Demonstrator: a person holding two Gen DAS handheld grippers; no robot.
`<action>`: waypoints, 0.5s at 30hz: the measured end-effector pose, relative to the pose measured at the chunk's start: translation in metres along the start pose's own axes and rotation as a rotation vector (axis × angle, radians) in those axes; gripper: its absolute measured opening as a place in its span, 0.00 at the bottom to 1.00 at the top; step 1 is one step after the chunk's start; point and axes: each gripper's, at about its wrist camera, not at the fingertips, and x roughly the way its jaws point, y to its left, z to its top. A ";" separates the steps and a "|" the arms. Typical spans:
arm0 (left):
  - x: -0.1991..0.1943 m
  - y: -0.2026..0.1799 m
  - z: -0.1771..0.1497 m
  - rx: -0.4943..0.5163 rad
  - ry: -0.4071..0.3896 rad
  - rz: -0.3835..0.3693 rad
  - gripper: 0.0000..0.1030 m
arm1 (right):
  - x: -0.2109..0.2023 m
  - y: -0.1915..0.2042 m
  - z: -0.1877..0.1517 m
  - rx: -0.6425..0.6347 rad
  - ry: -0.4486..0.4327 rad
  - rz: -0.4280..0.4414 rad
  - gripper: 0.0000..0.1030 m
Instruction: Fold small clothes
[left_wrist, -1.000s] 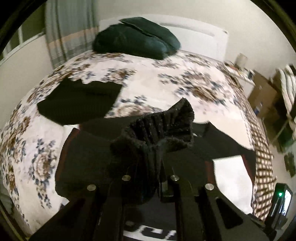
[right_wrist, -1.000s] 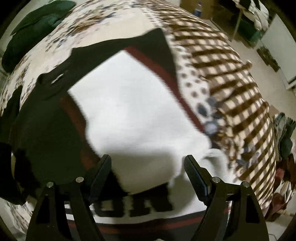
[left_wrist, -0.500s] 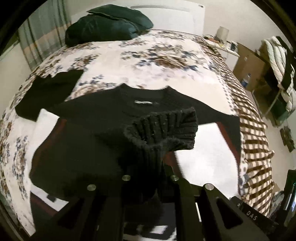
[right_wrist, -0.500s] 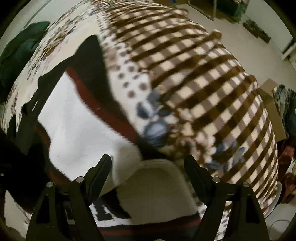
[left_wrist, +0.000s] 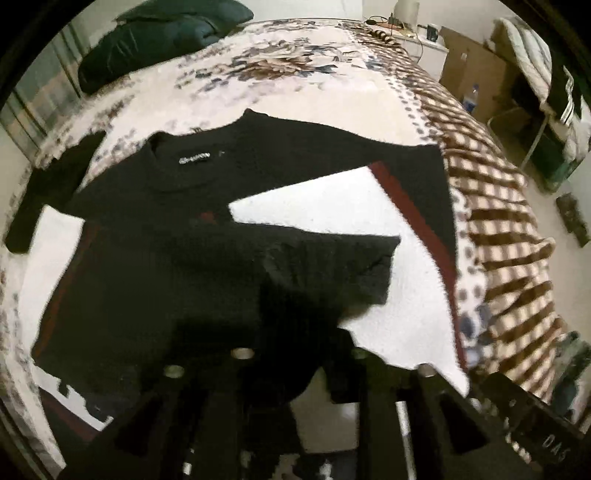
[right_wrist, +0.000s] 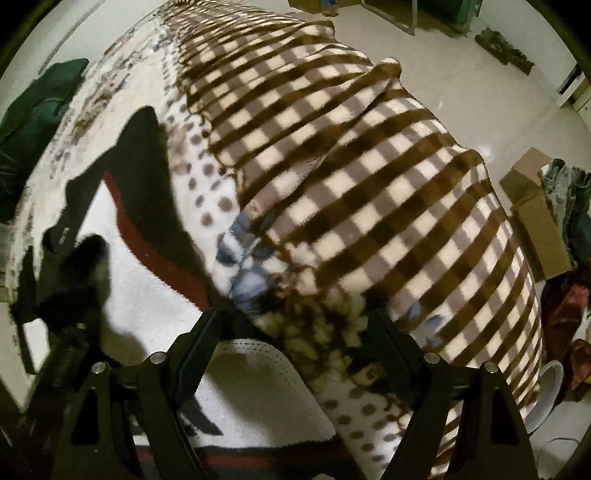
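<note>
Gripping the black sleeve (left_wrist: 325, 273), left tongs (left_wrist: 299, 354) hide beneath it; right tongs (right_wrist: 295, 325) gape, blurred.

Left view low over the bed (left_wrist: 303, 88), facing the headboard end, right view close, facing the bed's side edge, both sharing the sweater (left_wrist: 332, 162) (right_wrist: 147, 147).

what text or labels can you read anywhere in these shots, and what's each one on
"DAS": pale letters on the black gripper body at the lower right of the left wrist view, possibly part of a longer word.
White woven neck label inside the collar of the black knit sweater: too blurred to read.
Large dark block letters on the white fleece blanket: cut off by the right gripper, unreadable.
</note>
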 end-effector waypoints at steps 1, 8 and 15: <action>-0.005 0.005 0.001 -0.016 -0.006 -0.034 0.59 | -0.004 -0.003 0.001 0.003 -0.003 0.011 0.81; -0.057 0.058 0.010 -0.146 -0.042 -0.152 0.87 | -0.043 -0.022 0.007 0.036 0.002 0.168 0.81; -0.083 0.171 -0.002 -0.306 -0.056 0.093 0.87 | -0.034 0.045 0.018 0.037 0.092 0.366 0.81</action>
